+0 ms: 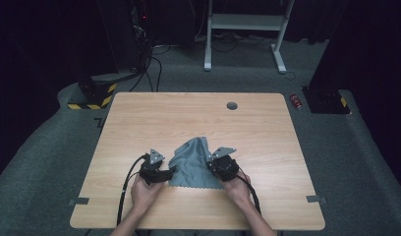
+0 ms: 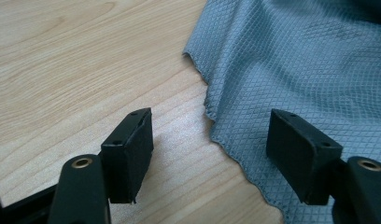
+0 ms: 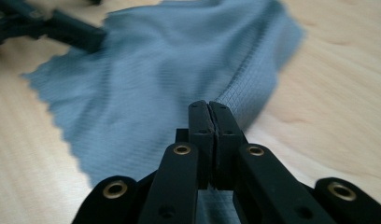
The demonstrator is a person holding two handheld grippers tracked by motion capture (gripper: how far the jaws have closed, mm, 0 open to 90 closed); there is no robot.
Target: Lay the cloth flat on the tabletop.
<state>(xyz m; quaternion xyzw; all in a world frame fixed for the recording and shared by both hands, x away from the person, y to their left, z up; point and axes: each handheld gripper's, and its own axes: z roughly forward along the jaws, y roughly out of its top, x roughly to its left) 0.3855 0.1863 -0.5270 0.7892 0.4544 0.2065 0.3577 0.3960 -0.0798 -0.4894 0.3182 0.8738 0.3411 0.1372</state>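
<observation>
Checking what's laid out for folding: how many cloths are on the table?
1. A single grey-blue cloth lies near the table's front edge, between the left gripper and the right gripper. Nothing looks hidden beneath it.

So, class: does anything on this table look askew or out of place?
The grey cloth lies bunched and crooked, not flat. The right tool pinches its edge; the left tool stands open at the other side.
</observation>
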